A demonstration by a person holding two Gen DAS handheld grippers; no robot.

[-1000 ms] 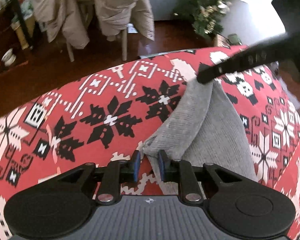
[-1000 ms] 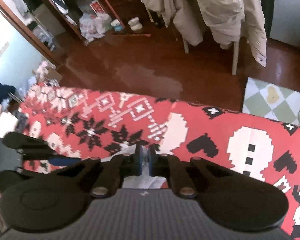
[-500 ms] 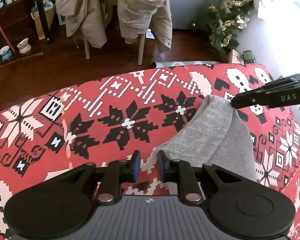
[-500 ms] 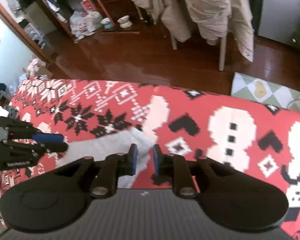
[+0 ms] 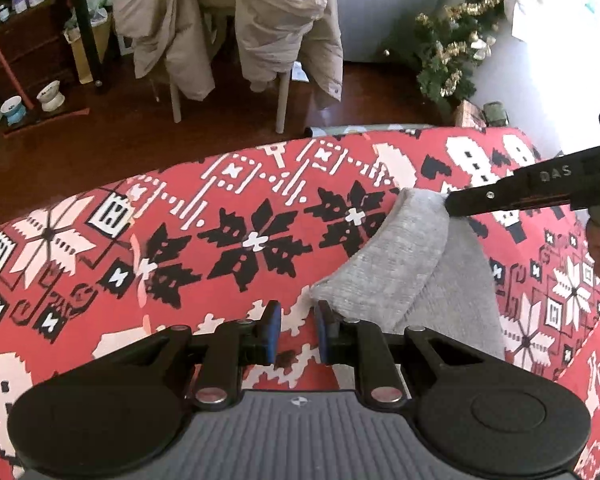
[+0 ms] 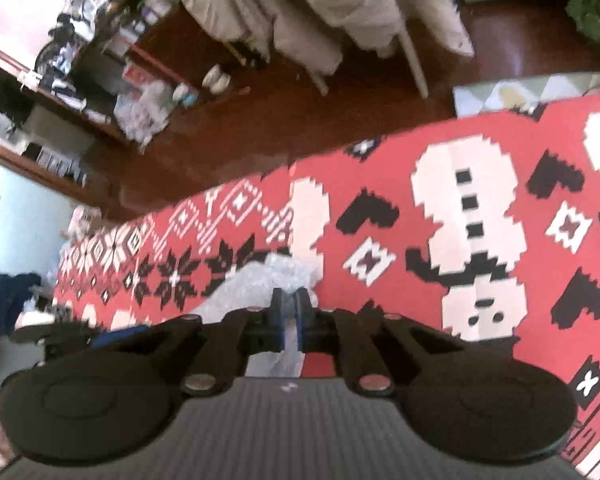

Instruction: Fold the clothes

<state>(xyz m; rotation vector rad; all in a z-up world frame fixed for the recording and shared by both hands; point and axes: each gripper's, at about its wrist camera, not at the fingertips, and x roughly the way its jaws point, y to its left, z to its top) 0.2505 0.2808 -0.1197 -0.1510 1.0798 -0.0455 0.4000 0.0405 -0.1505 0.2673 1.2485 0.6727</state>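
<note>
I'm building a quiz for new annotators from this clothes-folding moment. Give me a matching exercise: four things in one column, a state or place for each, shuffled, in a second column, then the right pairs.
Column 1
1. left gripper
2. right gripper
3. grey garment
4. beige coats

Column 2
A. hanging over a chair on the floor beyond the red patterned cover
B. shut on a far corner of the fabric
C. open, fingers apart, nothing between them
D. lying partly folded on the cover

Pairs: 1-C, 2-B, 3-D, 4-A
</note>
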